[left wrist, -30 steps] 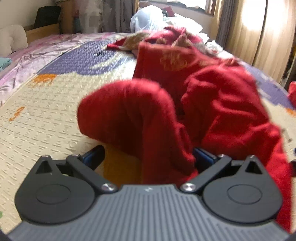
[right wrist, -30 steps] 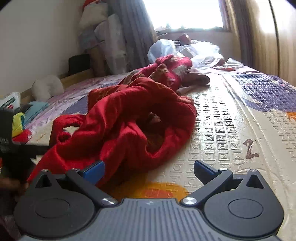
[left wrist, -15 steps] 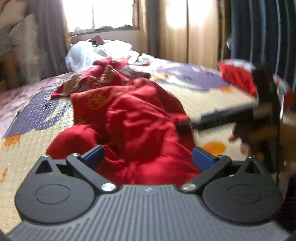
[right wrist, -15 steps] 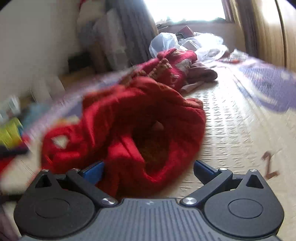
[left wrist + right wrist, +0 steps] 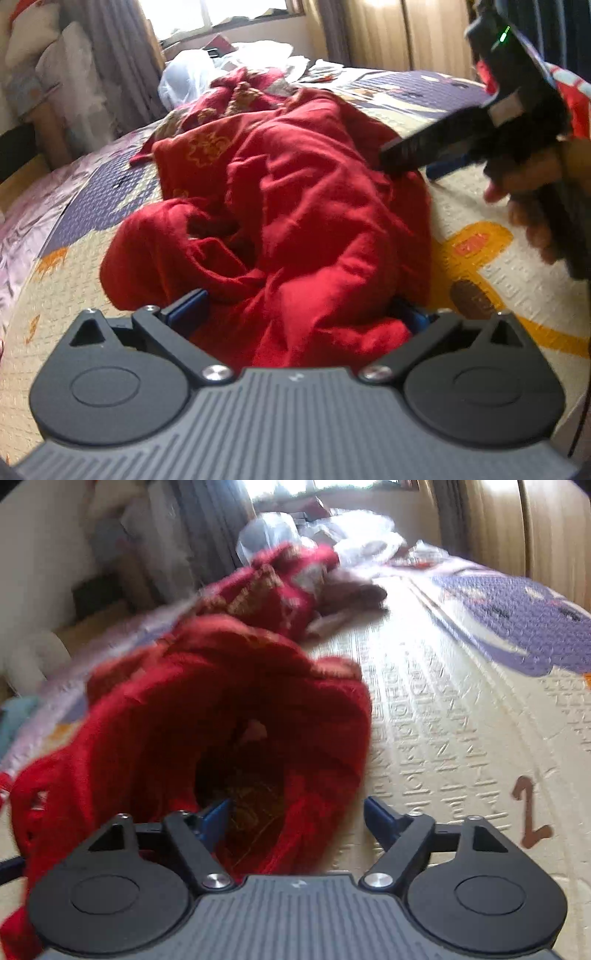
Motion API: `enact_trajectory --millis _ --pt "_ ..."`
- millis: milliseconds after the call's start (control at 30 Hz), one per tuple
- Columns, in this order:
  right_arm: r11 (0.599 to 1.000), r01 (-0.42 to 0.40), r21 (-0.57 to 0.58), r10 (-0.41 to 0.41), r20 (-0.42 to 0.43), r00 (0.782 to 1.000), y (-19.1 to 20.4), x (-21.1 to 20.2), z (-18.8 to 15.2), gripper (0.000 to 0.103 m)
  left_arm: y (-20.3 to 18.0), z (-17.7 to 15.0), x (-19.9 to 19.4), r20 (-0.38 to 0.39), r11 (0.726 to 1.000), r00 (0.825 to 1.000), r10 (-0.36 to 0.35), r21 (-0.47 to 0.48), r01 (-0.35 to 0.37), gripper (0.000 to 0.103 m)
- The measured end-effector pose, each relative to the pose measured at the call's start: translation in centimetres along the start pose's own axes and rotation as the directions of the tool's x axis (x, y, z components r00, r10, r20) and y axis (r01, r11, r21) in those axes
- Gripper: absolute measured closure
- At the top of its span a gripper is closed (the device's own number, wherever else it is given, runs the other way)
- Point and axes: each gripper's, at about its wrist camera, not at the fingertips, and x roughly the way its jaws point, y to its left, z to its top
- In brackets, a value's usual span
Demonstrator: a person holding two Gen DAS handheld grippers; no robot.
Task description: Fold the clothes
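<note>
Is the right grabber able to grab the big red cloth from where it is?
Probably yes. The red cloth already bunches up between the right gripper's blue fingers, whose jaws are closing, and nothing blocks them.

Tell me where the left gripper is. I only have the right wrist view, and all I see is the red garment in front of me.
Observer: The left gripper is at the near edge of the red garment, jaws wide, with cloth heaped between them.
Operator: How does my right gripper look from there?
Observer: The right gripper meets the garment's right side, with a fold between its closing jaws.
Operator: Is any of it spread flat?
Observer: Only a gold-printed panel at the far left. The rest is bunched.
</note>
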Motion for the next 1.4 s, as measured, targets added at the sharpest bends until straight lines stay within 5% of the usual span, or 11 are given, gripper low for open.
enact_trajectory --millis 100,267,567,900,1233,1400 --pt "0.997 0.067 -0.049 -0.065 0.035 0.997 1.0 0.5 -0.4 0.041 0.5 0.1 0.3 -0.006 1.000 1.000 0.014 -0.017 -0.015 0.000" --pt "0.995 0.046 -0.090 -0.040 0.067 0.997 1.5 -0.5 -0.8 0.084 1.9 0.6 0.7 -0.013 0.996 0.998 0.059 -0.067 -0.060 0.000" --pt "0.993 -0.023 -0.117 0.047 0.208 0.977 3.8 -7.7 0.6 0.089 3.0 1.1 0.6 -0.015 0.986 0.992 0.123 -0.111 -0.124 0.000" --pt "0.976 -0.135 -0.170 0.167 0.191 0.967 8.6 -12.5 1.6 0.089 5.6 1.7 0.0 -0.019 0.965 0.984 0.179 -0.192 -0.180 0.000" --pt "0.946 -0.269 -0.182 0.295 0.136 0.946 13.5 -12.0 3.4 0.089 9.7 2.0 -0.7 -0.036 0.907 0.957 0.287 -0.311 -0.284 0.000" --pt "0.938 -0.293 -0.185 0.313 0.089 0.945 14.9 -9.8 3.4 0.089 9.7 2.3 -2.3 0.004 0.914 0.952 0.307 -0.281 -0.294 0.000"
